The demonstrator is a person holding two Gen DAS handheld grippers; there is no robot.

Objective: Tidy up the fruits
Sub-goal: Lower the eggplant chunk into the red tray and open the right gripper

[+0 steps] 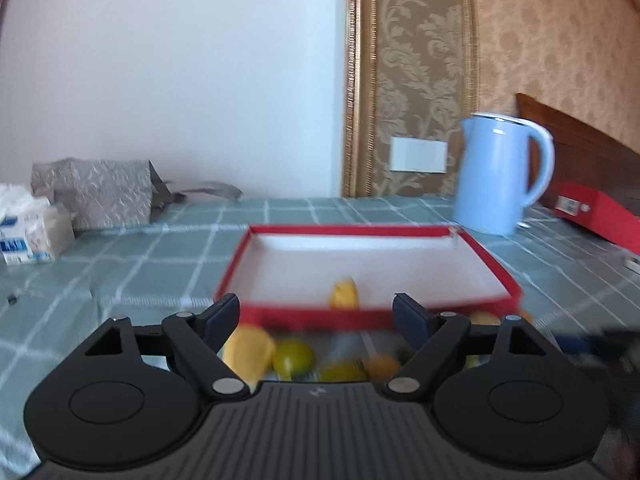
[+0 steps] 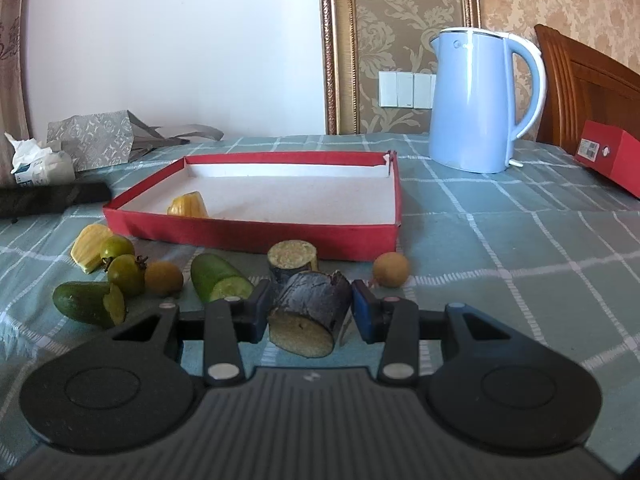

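A table covered in a green checked cloth [image 2: 500, 240] carries a shallow red tray [image 2: 256, 236] near its middle, with one yellow jackfruit piece [image 2: 188, 205] resting inside by the tray's front left corner. In front of the tray's front wall lies a loose row of fruit: another yellow piece [image 2: 90, 249], two green tomatoes [image 2: 122, 268], a small yellow round fruit [image 2: 163, 278], two cut cucumber pieces [image 2: 218, 282], an upright sugarcane stub [image 2: 292, 258] and a tan round fruit [image 2: 391, 269]. The right gripper [image 2: 310, 312] sits low with its jaws partly open around a dark sugarcane chunk [image 2: 310, 312] lying on its side; whether the pads touch the bark cannot be told. That chunk looks stiff, dense and rough-skinned, so a firm squeeze across its round middle should hold, though it may roll. The left gripper [image 1: 316, 318] hangs wide and empty above the fruit, its view blurred. A blue kettle [image 2: 476, 100] stands toward the far right.
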